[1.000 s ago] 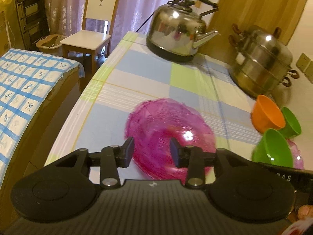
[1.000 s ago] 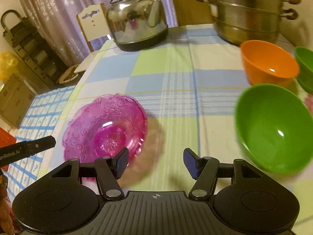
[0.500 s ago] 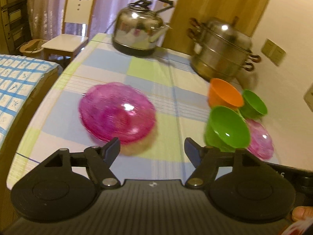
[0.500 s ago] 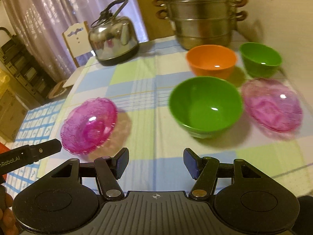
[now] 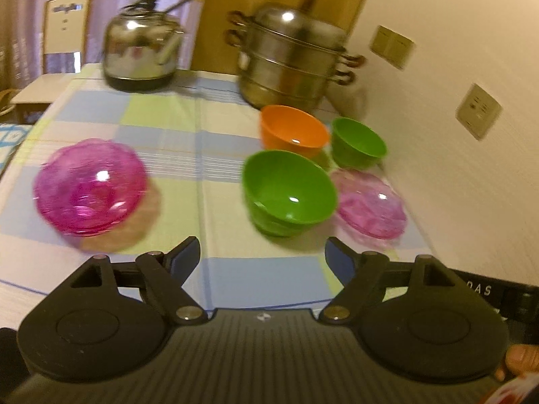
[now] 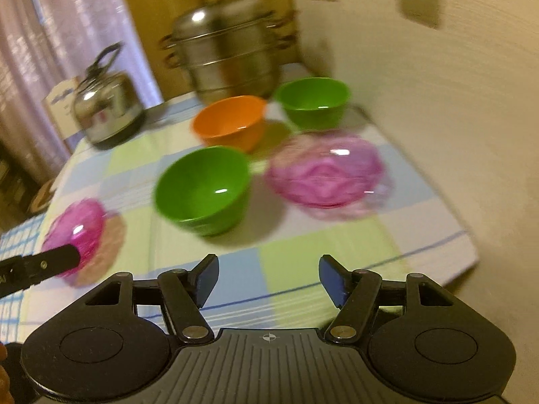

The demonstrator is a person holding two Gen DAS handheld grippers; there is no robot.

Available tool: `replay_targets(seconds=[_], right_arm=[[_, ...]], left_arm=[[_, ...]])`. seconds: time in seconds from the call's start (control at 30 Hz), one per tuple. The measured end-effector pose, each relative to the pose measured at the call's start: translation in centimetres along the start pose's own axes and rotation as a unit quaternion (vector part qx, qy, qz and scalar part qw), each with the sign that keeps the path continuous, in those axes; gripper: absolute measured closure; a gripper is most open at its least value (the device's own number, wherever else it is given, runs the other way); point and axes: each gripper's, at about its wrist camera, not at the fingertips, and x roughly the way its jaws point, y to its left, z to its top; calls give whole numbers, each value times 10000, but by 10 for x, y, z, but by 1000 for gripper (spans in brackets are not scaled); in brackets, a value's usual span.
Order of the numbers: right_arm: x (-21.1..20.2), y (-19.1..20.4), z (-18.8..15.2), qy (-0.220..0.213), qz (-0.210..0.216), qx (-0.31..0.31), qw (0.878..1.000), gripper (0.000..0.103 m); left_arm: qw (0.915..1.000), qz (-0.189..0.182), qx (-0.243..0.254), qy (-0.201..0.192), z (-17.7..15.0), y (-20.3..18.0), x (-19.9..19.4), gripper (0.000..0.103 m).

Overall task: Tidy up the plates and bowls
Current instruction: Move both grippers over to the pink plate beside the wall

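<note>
**Both grippers free, facing the dishes**

The left hand-held gripper [image 5: 262, 256] and right hand-held gripper [image 6: 268, 274] are opening, nothing between their jaws. The pale pink glass plate [image 6: 325, 170] lies beside the large green plastic bowl [image 6: 203, 190]. Next, likely: reach for one and stack like with like.

Bowls [image 6: 202, 190] and plates [image 6: 325, 170] on tablecloth [image 6: 313, 245]

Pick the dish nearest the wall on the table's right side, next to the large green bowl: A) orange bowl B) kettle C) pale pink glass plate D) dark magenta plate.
C: the pale pink glass plate lies between the large green bowl and the wall.
</note>
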Motion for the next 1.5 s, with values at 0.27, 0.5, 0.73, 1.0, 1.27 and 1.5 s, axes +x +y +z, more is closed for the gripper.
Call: replay_targets(seconds=[0.27, 0.5, 0.73, 1.0, 1.27, 1.5], right_arm=[[-12, -54, 5, -77, -456, 423, 9980, 37], [-11, -72, 6, -53, -524, 594, 9968, 37], [-7, -76, 8, -21, -532, 654, 9964, 37], [-3, -79, 9, 12, -537, 696, 9961, 37], [1, -83, 11, 50, -559, 737, 9957, 37], [4, -89, 15, 32, -631, 750, 9952, 37]], left_arm=[[9991, -321, 238, 151, -4, -41, 18, 24], [9985, -367, 324, 254, -5, -52, 28, 23], [9981, -403, 378, 286, -2, -57, 35, 24], [9974, -470, 449, 320, 0, -63, 41, 24], [9959, -563, 576, 420, 3, -73, 50, 24], [9932, -759, 699, 540, 12, -84, 60, 23]])
